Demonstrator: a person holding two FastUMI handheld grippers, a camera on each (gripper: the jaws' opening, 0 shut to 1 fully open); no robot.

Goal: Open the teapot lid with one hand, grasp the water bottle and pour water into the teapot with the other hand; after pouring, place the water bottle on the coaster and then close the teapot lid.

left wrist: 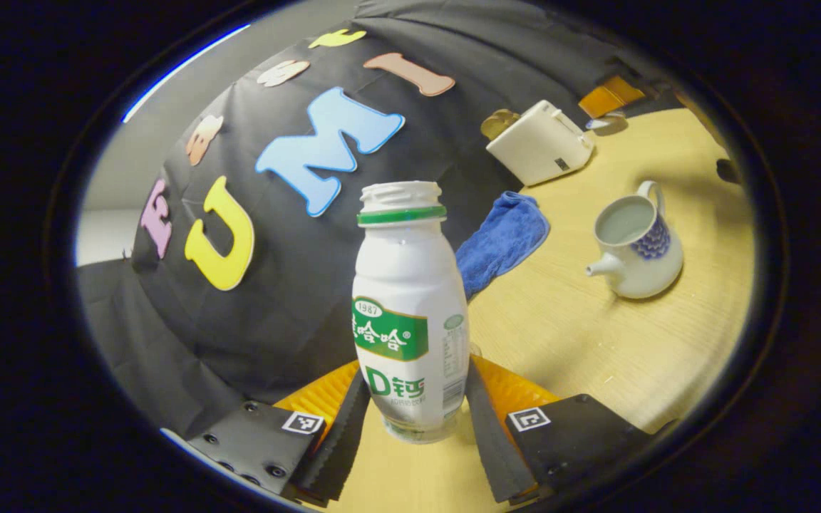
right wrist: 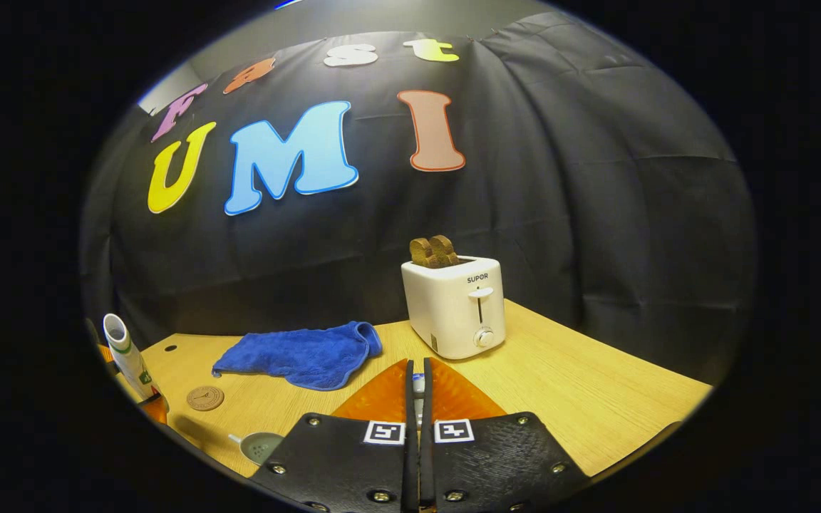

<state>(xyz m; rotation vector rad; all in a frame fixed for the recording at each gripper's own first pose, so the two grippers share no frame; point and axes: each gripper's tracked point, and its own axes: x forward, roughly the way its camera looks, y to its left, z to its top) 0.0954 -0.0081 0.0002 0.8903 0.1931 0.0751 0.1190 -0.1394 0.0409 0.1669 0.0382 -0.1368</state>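
My left gripper [left wrist: 416, 388] is shut on a white water bottle [left wrist: 410, 299] with a green label and no cap, gripping its lower body. The white teapot [left wrist: 635, 246] with a blue pattern stands on the wooden table to the right, its top open and lidless. In the right gripper view the bottle [right wrist: 125, 356] leans at the far left, near a round brown coaster [right wrist: 205, 397], and the teapot's open mouth [right wrist: 257, 445] shows at the bottom. My right gripper [right wrist: 417, 388] is closed on a small pale piece, apparently the teapot lid's knob [right wrist: 417, 385]; the rest of the lid is hidden.
A blue cloth [right wrist: 303, 353] lies on the table [right wrist: 581, 399] near the back wall. A white toaster [right wrist: 457, 306] holding toast stands to its right. In the left gripper view the cloth [left wrist: 503, 239] and toaster [left wrist: 539, 142] lie beyond the bottle.
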